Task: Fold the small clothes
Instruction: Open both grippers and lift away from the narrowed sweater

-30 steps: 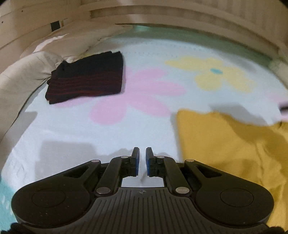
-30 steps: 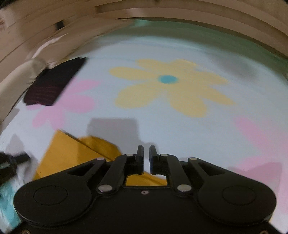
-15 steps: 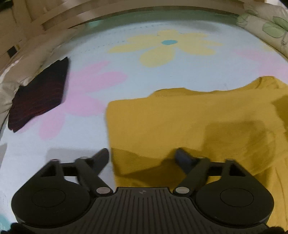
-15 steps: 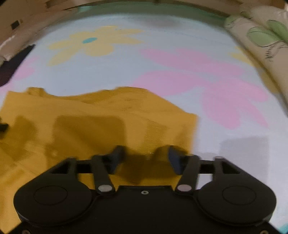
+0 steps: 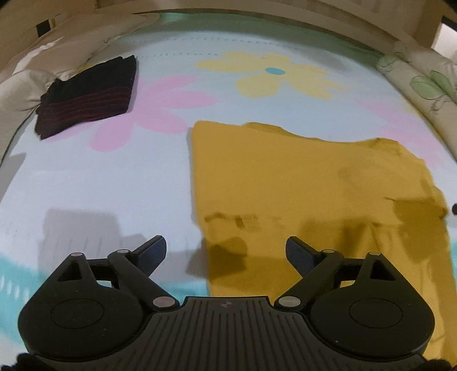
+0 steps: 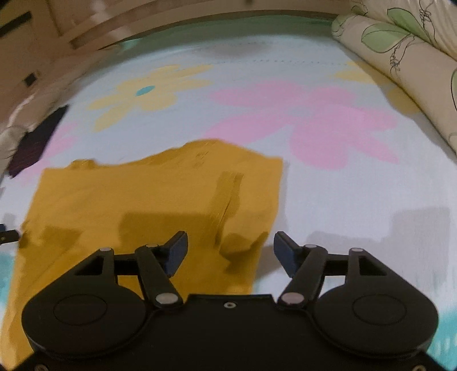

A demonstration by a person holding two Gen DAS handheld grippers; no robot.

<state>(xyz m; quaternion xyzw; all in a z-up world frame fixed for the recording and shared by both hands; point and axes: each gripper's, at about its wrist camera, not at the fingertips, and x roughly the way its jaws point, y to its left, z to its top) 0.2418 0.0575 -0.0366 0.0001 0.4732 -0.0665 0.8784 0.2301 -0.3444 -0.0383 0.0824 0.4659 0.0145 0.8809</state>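
Observation:
A mustard-yellow garment (image 5: 300, 182) lies spread flat on the flowered bed sheet (image 5: 114, 182). My left gripper (image 5: 226, 252) hovers over the garment's near left edge, jaws wide and still opening, nothing pinched between them. In the right wrist view the same yellow garment (image 6: 148, 199) fills the left half. My right gripper (image 6: 230, 251) hangs above its near right edge, jaws opening, the cloth lying below them and not gripped. A folded dark garment with red stripes (image 5: 88, 94) rests at the far left of the sheet.
A beige pillow (image 5: 20, 85) lies beside the dark folded garment at the left. A rolled quilt with green leaf print (image 6: 405, 65) runs along the right side. A wooden headboard (image 5: 257, 8) closes the far edge. The tip of the other gripper (image 6: 7, 235) shows at the left border.
Both grippers went from shut to wide open. Both views swung from bare sheet onto the yellow garment, which now lies flat under the fingers.

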